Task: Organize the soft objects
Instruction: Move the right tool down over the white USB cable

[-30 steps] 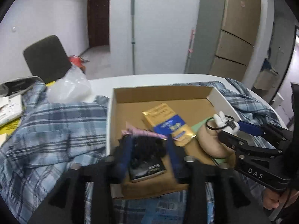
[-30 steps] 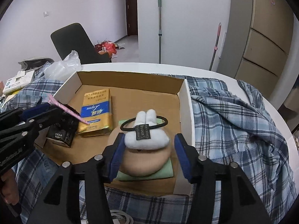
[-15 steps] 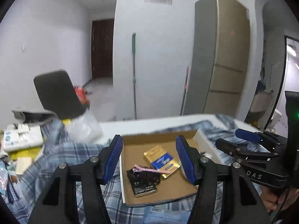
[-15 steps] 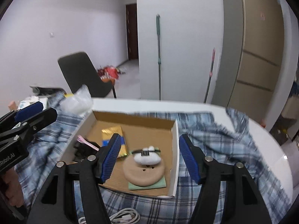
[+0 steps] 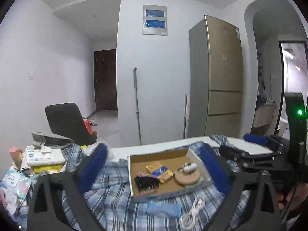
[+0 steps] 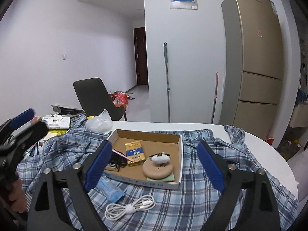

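A shallow cardboard box (image 6: 180, 155) (image 5: 131, 184) lies on a blue plaid shirt (image 6: 221, 200) on a white table. In it lie a tan round puff (image 6: 157, 169) topped by a white plush hair tie (image 6: 160, 157), a gold and blue packet (image 6: 134, 150), and a black item with a pink clip (image 6: 116, 160). The puff (image 5: 187, 176) and packet (image 5: 159, 170) also show in the left wrist view. My left gripper (image 5: 154, 170) is open, empty, raised before the box. My right gripper (image 6: 155, 163) is open, empty, raised before the box.
A coiled white cable (image 6: 130, 206) and a blue packet (image 6: 111, 189) lie on the shirt in front of the box. Tissue packs and papers (image 5: 45, 156) are piled at the table's left. A clear plastic bag (image 6: 100, 122), black chair (image 6: 96, 98) and fridge (image 6: 256, 61) stand behind.
Both grippers have opened wide and pulled back and up from the box. The black item with the clip and the puff with the hair tie now lie released in the box.
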{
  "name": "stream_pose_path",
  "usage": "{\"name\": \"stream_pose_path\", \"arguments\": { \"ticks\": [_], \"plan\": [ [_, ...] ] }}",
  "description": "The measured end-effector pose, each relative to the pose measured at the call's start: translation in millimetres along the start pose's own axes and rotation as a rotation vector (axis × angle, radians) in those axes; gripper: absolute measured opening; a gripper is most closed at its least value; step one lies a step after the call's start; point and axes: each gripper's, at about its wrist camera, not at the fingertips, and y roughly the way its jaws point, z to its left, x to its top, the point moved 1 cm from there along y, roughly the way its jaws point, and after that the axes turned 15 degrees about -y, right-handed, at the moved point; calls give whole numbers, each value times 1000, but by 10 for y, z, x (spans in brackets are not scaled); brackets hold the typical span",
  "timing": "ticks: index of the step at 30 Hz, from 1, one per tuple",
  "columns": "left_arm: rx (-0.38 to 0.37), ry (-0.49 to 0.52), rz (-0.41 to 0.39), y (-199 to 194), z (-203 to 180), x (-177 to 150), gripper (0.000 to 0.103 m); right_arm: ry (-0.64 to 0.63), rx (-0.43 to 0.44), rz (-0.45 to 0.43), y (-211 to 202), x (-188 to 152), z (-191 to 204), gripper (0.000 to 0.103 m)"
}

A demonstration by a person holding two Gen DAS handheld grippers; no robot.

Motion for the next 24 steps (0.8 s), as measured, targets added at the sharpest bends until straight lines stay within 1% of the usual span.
{"name": "stream_pose_path", "arguments": {
  "ticks": [2, 4, 5, 8, 12, 15, 16, 18, 22, 24],
  "plan": [
    [-8, 21, -17, -118, -33, -91, 103, -19, -14, 2, -31, -64, 37, 91],
    [5, 36, -30, -192, -37, -190, 103, -32, -22, 18, -29, -126, 74, 91],
    [4, 32, -29, -203, -16, -217, 103, -32, -22, 25, -37, -155, 83, 91],
    [-3, -20, -25, -185, 99, -309, 103, -28, -14, 62, -2, -259, 108, 91],
    [13, -60, 3, -41, 266, -443, 103, -33, -6, 111, 77, -394, 167, 91],
    [22, -100, 57, 77, 364, -529, 103, -32, 9, 150, 145, -484, 221, 91],
    [21, -111, 61, 89, 394, -554, 103, -26, 15, 166, 180, -520, 240, 91],
    [34, -101, 64, 123, 409, -588, 103, -16, 31, 213, 278, -599, 299, 91],
    [47, -94, 53, 158, 437, -669, 103, -12, 77, 378, 560, -733, 430, 91],
    [57, -102, 58, 199, 472, -684, 103, -3, 108, 434, 672, -777, 476, 86]
  ]
}}
